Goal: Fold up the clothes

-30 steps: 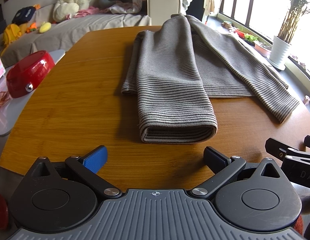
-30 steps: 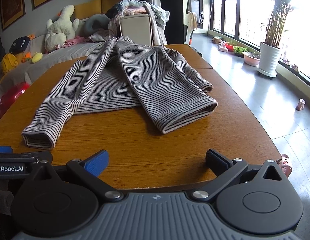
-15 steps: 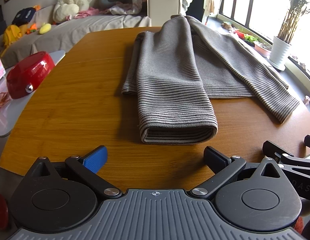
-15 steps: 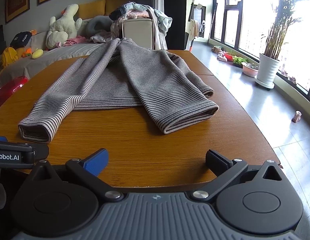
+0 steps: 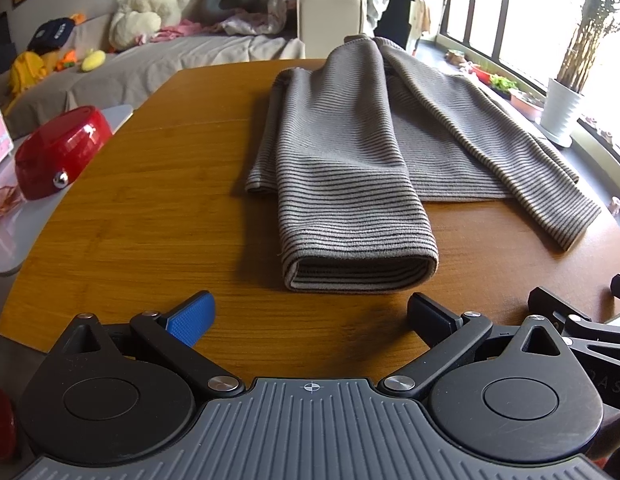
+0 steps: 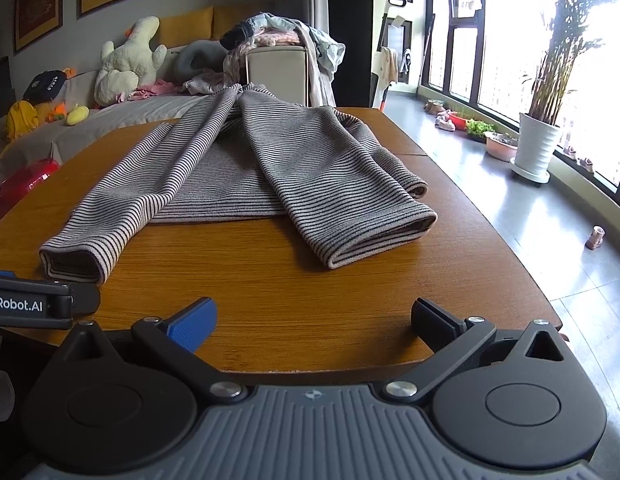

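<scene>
On counter, sweater sleeves folded inward. Left claw, right claw both wide, empty. Best grip: each cuff, pinch both layers.

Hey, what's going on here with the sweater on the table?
A person holding a claw in each hand is partway through folding a striped sweater spread on a wooden table. Both sleeves are already crossed in over the body, cuffs pointing toward the near edge. The left claw and right claw hover open at that near edge, each facing a cuff, gripping nothing. A red helmet sits on a side table to the left.
</scene>
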Motion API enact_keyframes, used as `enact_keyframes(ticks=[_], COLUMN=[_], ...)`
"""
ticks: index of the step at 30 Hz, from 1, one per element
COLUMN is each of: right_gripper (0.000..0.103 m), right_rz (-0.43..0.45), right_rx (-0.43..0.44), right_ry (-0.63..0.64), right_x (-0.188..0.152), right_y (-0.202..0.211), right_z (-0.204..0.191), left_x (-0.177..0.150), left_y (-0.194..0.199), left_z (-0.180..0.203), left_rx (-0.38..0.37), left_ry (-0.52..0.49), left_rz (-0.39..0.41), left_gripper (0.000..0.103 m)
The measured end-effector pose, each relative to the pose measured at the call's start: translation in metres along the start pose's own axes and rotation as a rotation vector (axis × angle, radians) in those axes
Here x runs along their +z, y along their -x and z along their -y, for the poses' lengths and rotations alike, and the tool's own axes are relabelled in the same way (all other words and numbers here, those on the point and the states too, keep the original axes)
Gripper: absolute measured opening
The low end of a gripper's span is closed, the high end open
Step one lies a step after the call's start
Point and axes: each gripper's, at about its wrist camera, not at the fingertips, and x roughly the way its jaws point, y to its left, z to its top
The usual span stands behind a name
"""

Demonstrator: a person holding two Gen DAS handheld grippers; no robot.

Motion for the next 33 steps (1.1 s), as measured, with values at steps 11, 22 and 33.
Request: enact_keyframes(ticks=[11, 22, 33], right_gripper=[0.103, 0.103, 0.103], right_rz=[0.001, 0.178, 0.07], right_rx=[0.023, 0.185, 0.238], right_ry=[0.006, -0.058, -0.208], right_x=[-0.003, 0.079, 0.166], right_y=[0.001, -0.008, -0.162], right_z=[0.003, 0.036, 0.043], left_x=[0.002, 0.08, 0.156], left_y=[0.0, 0.005, -0.116], left_z=[-0.003, -0.024, 0.046], left_rx=[-0.018, -0.121, -0.263], left_ry=[-0.018, -0.088, -0.334], left_rz=[0.003, 0.253, 0.183], left_gripper=[0.103, 0.103, 0.103])
